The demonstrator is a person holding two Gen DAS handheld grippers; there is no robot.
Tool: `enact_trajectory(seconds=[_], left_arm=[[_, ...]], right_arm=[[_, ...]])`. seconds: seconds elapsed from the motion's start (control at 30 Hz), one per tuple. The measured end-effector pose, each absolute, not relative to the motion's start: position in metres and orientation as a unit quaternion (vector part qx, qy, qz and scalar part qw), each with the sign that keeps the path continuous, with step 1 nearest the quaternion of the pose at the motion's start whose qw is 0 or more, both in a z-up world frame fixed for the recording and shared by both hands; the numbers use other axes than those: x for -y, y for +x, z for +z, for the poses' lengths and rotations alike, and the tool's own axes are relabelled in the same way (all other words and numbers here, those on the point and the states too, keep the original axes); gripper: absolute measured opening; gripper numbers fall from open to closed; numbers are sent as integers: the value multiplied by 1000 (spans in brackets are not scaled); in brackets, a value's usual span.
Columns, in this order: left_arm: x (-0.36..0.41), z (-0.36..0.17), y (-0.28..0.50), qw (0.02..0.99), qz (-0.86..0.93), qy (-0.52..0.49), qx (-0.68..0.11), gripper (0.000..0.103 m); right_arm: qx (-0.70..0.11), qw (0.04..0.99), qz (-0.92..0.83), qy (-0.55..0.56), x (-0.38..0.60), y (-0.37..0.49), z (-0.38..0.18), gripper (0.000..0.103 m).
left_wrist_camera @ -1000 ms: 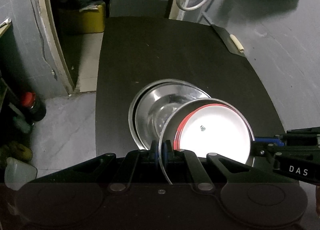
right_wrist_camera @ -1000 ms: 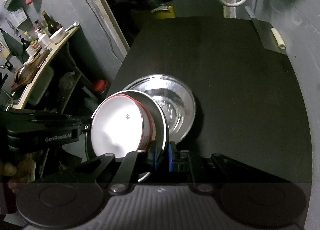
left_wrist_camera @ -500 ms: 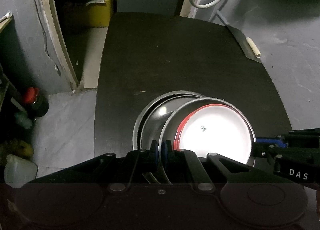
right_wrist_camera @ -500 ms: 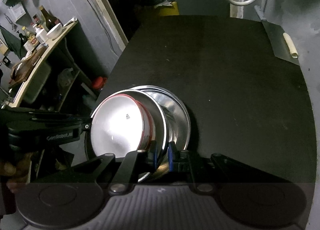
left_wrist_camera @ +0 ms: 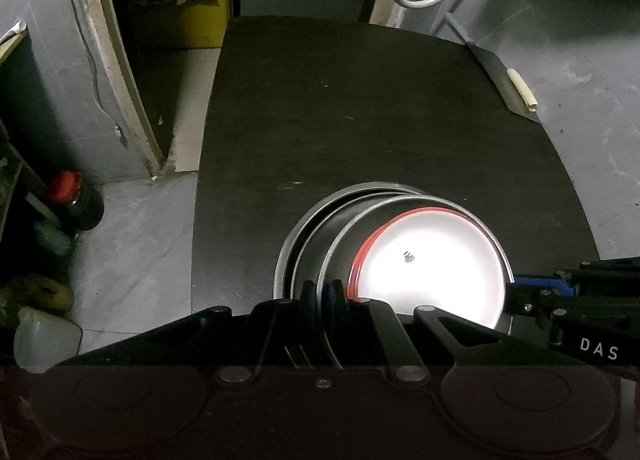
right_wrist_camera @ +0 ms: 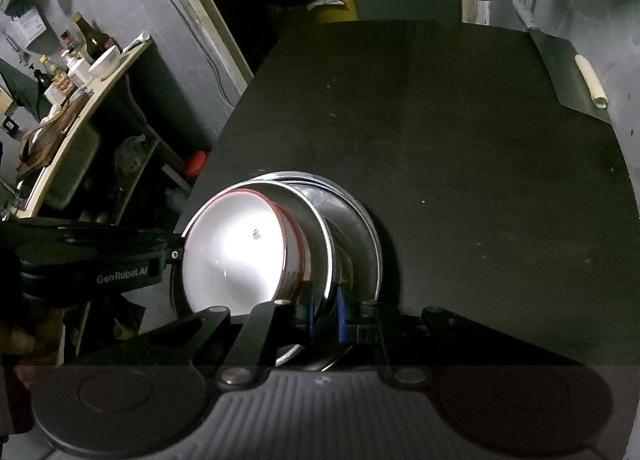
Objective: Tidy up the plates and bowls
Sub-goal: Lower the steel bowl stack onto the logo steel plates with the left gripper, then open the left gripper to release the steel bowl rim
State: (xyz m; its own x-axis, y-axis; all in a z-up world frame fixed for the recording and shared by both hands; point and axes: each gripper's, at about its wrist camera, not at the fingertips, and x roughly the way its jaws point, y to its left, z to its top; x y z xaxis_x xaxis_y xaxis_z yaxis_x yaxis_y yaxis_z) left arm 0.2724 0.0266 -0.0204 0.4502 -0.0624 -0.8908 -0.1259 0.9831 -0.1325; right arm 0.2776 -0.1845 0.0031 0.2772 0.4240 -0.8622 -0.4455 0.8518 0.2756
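Observation:
A steel bowl point(left_wrist_camera: 340, 244) with a white, red-rimmed bowl point(left_wrist_camera: 432, 272) nested inside it is carried between both grippers. My left gripper point(left_wrist_camera: 322, 292) is shut on its near rim. The right gripper point(left_wrist_camera: 536, 288) pinches the opposite rim. In the right wrist view my right gripper point(right_wrist_camera: 324, 300) is shut on the steel bowl point(right_wrist_camera: 320, 244), the white bowl point(right_wrist_camera: 232, 256) glares inside it, and the left gripper point(right_wrist_camera: 172, 252) grips the far side. Beneath sits a wider steel dish point(left_wrist_camera: 290, 252) point(right_wrist_camera: 370, 236) on the black table; the held bowl is tilted partly inside it.
The black table point(left_wrist_camera: 360, 120) point(right_wrist_camera: 480, 180) stretches ahead. A cleaver with a pale handle point(left_wrist_camera: 520, 94) point(right_wrist_camera: 590, 80) lies at its far right edge. Left of the table stand a red-capped bottle point(left_wrist_camera: 70, 196), a yellow bin point(left_wrist_camera: 192, 20) and a cluttered shelf point(right_wrist_camera: 80, 72).
Both grippers have carried the nested bowls forward and down over the steel dish; its shiny inside, open to view before, is now mostly covered.

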Motion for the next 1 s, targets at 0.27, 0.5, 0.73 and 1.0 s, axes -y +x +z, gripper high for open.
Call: enact_trajectory(seconds=[0.27,0.5,0.73,1.0], left_arm=[[-28,-20,272,847,19,-89,-524,6],[-27,-22,272,849,23,-86,-521,6],[-24,-21,270,853,29,-78,-515,12],[-20,-14,266,860,47,-57,-505,33]], right_arm=[[-536,800,269,1,186,279,2,12],[-536,804,256,11,185,278,-1,13],[-527,813,247,1,179,273,-1,15],[-509,828,235,4,183,267,3,28]])
